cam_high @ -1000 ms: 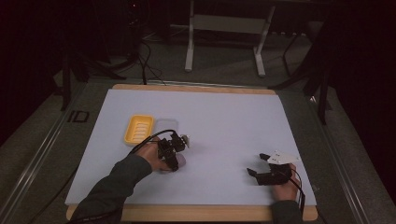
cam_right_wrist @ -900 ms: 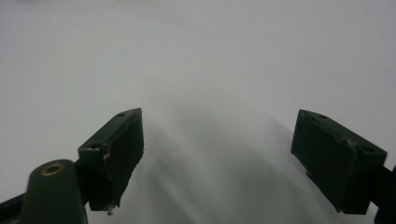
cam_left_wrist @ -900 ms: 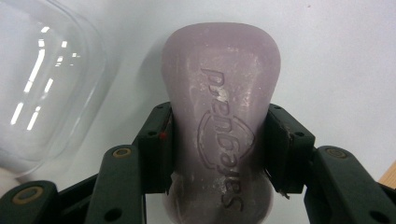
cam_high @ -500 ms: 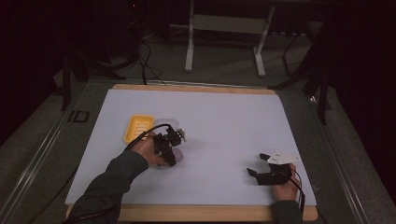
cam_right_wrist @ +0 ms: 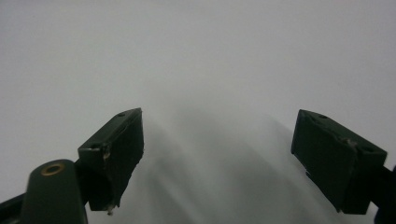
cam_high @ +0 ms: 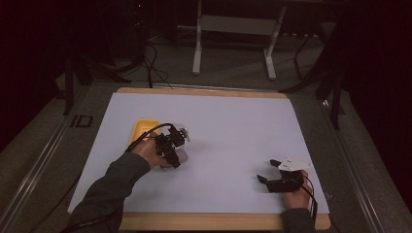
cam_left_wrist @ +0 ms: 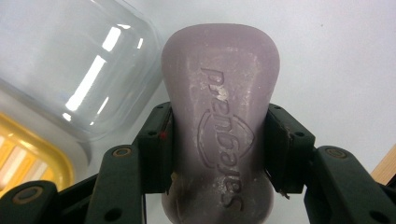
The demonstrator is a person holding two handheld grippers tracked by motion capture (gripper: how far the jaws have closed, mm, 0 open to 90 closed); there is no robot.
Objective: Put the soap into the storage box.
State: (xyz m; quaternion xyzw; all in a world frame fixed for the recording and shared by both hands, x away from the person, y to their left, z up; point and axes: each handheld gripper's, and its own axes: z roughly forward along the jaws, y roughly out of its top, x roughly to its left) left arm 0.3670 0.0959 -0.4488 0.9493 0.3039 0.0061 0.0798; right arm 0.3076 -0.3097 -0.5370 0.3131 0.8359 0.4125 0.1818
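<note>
The left gripper (cam_left_wrist: pixel 217 154) is clamping a lilac bar of soap (cam_left_wrist: pixel 219 116) across its narrow waist, holding it just above the white table cover (cam_high: pixel 233 126) beside a clear lid (cam_left_wrist: pixel 70 60) and a yellow soap dish (cam_high: pixel 145 129). The bar is looking hard, smooth and likely slippery, so that pinched-in middle is seeming the safest hold. The right gripper (cam_right_wrist: pixel 217 158) is sitting wide open and empty, well apart.
</note>
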